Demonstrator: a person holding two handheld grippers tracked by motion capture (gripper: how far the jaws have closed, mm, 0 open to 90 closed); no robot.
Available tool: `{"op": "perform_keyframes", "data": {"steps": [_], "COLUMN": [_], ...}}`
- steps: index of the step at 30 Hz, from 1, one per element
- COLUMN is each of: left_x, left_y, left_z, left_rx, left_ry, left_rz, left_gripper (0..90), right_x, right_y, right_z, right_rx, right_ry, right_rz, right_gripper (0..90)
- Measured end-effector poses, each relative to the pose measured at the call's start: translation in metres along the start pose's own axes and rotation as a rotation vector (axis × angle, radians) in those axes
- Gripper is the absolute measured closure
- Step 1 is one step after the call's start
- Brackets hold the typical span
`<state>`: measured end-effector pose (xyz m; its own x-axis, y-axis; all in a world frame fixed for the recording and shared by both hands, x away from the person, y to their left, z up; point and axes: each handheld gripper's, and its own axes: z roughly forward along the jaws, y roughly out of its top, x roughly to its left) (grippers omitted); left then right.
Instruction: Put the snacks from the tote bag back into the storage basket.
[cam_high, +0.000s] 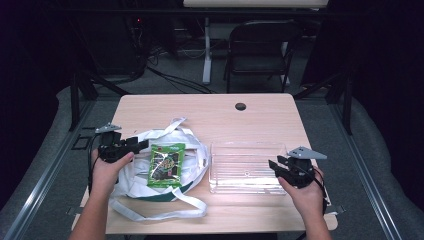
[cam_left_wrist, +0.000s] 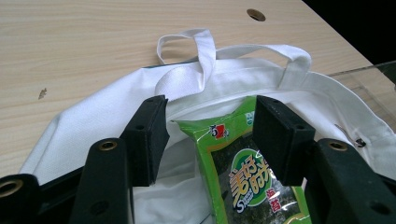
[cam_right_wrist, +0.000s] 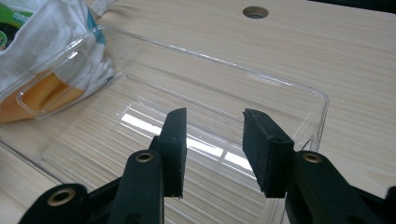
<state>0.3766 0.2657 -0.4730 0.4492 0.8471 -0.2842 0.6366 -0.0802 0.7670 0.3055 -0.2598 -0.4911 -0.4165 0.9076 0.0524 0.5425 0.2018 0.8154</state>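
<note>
A white cloth tote bag (cam_high: 131, 175) lies flat on the left half of the table, its straps spread around it. On top of the bag lies a green seaweed snack packet (cam_high: 166, 165). My left gripper (cam_high: 142, 144) rests at the bag's left side and points toward the packet. In the left gripper view, the left gripper (cam_left_wrist: 210, 109) stands open just above the bag (cam_left_wrist: 93, 116), with the packet's (cam_left_wrist: 243, 179) top end showing between the jaws, untouched. A clear plastic tray (cam_high: 245, 144) sits empty at the right. My right gripper (cam_high: 274, 164) hangs open over its near right corner (cam_right_wrist: 322, 100).
The wooden table (cam_high: 200, 110) has a cable hole (cam_high: 240, 106) near its far edge. A dark folding chair (cam_high: 260, 45) and a desk leg stand beyond the table. A long bag strap (cam_high: 160, 212) trails toward the table's front edge.
</note>
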Motion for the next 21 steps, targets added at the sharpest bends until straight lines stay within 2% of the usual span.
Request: {"op": "perform_keyframes", "data": {"steps": [2,6,7,9,11,13,15,20,21], "left_x": [0.001,0.001,0.001,0.0,0.0,0.0,0.0,0.001,0.001], "left_y": [-0.001,-0.002,-0.002,-0.002,-0.003,-0.003,-0.004,-0.005,-0.006], "left_z": [0.001,0.005,0.007,0.008,0.011,0.011,0.011,0.013,0.013], "left_rx": [0.0,0.024,0.038,0.048,0.067,0.066,0.076,0.104,0.11], "left_ry": [-0.014,-0.026,-0.032,-0.028,-0.035,-0.036,-0.046,-0.053,-0.053], "left_rz": [-0.017,-0.029,-0.028,-0.028,-0.036,-0.045,-0.062,-0.067,-0.073], "left_gripper": [45.6,48.6,48.7,48.2,45.9,43.8,43.5,42.5,42.5], "right_x": [-0.001,-0.002,-0.003,-0.002,-0.001,0.0,0.003,0.009,0.009], "right_y": [0.0,0.0,0.0,0.0,0.001,0.002,0.003,0.006,0.007], "right_z": [0.0,0.001,0.002,0.003,0.003,0.002,0.002,0.002,0.003], "right_rx": [0.0,0.012,0.033,0.031,0.027,0.033,0.027,0.029,0.014], "right_ry": [0.012,0.006,0.0,-0.007,0.016,0.007,0.022,0.03,0.034], "right_rz": [0.013,0.023,0.023,0.016,0.014,0.003,0.002,-0.027,-0.026], "right_gripper": [60.6,59.8,59.4,59.6,60.6,60.6,61.2,60.4,60.3]}}
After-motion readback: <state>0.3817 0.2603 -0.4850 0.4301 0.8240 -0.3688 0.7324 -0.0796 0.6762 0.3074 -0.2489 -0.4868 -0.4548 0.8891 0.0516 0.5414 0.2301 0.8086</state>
